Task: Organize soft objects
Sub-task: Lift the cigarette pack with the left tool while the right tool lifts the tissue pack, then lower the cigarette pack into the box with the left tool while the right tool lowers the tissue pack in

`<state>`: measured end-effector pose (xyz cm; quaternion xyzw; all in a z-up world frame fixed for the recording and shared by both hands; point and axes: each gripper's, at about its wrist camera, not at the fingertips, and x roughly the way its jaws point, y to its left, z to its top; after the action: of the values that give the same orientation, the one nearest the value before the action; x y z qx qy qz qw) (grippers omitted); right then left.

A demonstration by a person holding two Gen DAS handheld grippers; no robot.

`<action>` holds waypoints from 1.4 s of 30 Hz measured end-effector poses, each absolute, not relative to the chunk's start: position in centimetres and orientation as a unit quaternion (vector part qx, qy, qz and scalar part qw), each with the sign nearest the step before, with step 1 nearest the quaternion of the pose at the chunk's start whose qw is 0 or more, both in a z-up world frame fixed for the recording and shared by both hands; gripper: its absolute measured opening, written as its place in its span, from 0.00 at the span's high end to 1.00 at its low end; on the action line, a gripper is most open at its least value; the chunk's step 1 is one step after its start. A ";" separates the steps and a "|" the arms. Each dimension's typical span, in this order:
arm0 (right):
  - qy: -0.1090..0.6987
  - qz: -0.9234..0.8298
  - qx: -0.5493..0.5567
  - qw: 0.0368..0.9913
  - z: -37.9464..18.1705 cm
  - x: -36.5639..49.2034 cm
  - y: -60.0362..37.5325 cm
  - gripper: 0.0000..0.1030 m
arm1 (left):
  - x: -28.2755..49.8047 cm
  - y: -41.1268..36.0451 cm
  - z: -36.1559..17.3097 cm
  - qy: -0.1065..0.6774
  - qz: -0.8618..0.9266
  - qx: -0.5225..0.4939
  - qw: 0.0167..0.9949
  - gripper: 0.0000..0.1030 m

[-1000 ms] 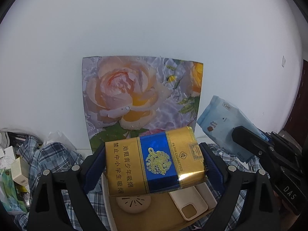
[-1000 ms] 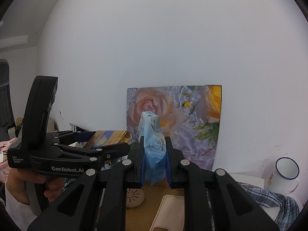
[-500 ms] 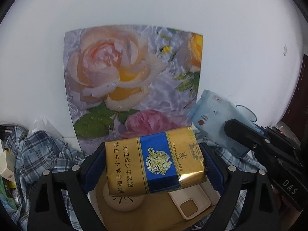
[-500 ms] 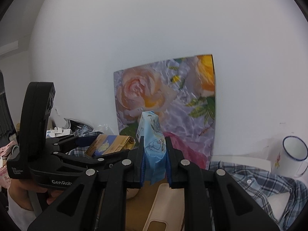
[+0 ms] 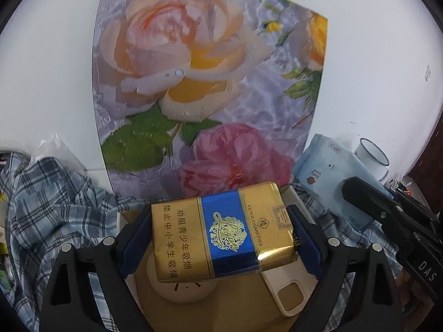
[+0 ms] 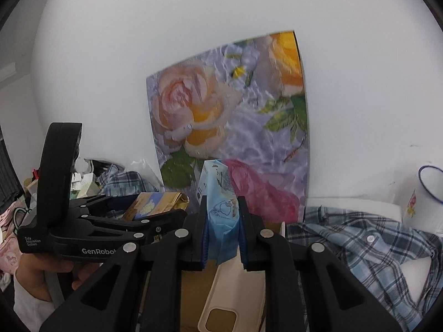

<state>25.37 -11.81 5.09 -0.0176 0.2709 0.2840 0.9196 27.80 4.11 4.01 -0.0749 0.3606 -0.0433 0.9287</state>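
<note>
My left gripper (image 5: 221, 238) is shut on a gold and blue soft cigarette pack (image 5: 221, 229), held flat above a shallow tray (image 5: 193, 304). The tray holds a round cream disc (image 5: 182, 287) and a beige phone case (image 5: 288, 290). My right gripper (image 6: 223, 235) is shut on a light blue tissue packet (image 6: 220, 210), held upright over the same phone case (image 6: 229, 290). In the left wrist view the packet (image 5: 332, 174) and right gripper (image 5: 387, 213) show at right. In the right wrist view the left gripper (image 6: 110, 221) holds the pack (image 6: 155, 204) at left.
A floral rose board (image 5: 210, 94) leans on the white wall behind the tray. A blue plaid shirt (image 5: 49, 202) lies around the tray on both sides (image 6: 368, 246). A white enamel mug (image 6: 426, 193) stands at far right. Clutter (image 6: 83, 182) sits at far left.
Both grippers have moved forward and down towards the rose board and tray, each still holding its item. The board now looms larger.
</note>
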 end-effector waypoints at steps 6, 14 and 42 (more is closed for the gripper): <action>0.299 0.280 -0.013 0.912 3.4 26.4 -11.6 0.84 | 28.6 4.1 2.6 0.377 -0.041 -0.076 0.922 0.10; 0.333 0.276 -0.007 0.902 1.4 27.5 -11.7 0.84 | 29.6 4.1 0.6 0.400 -0.037 -0.071 0.913 0.10; 0.367 0.256 -0.020 0.894 -0.9 28.4 -11.4 0.31 | 30.8 4.6 -1.9 0.434 -0.008 -0.064 0.898 0.00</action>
<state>28.39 -11.40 -0.88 -0.0204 0.3673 0.2559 0.8940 30.78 4.55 -1.91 -0.0637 0.4343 -0.0085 0.8985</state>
